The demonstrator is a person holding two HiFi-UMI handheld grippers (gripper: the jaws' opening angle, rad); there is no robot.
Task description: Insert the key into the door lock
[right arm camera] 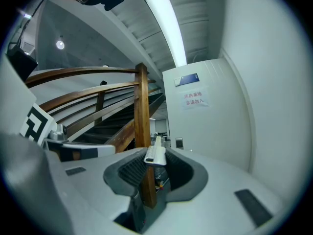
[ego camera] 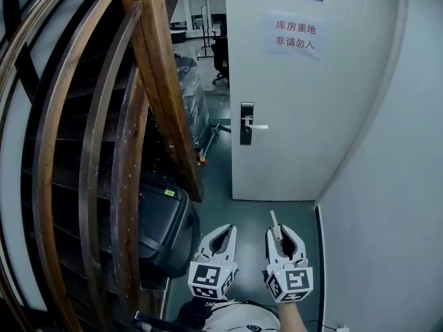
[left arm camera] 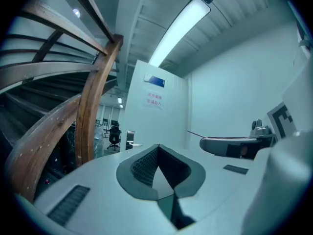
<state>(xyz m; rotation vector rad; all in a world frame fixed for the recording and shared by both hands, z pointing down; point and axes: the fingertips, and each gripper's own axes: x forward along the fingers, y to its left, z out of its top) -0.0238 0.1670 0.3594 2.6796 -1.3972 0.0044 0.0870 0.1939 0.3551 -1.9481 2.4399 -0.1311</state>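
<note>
Well short of the door lock, your right gripper pinches the key, its tip pointing ahead; your left gripper is closed, empty. Key secured; approach, alignment and insertion are all left to do

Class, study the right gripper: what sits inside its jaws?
A key, pinched at the tips of the right gripper, its free end pointing toward the door. The jaws cover part of it, so its full shape cannot be seen.

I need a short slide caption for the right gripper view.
Right tool grips the key, facing the white door ahead.
</note>
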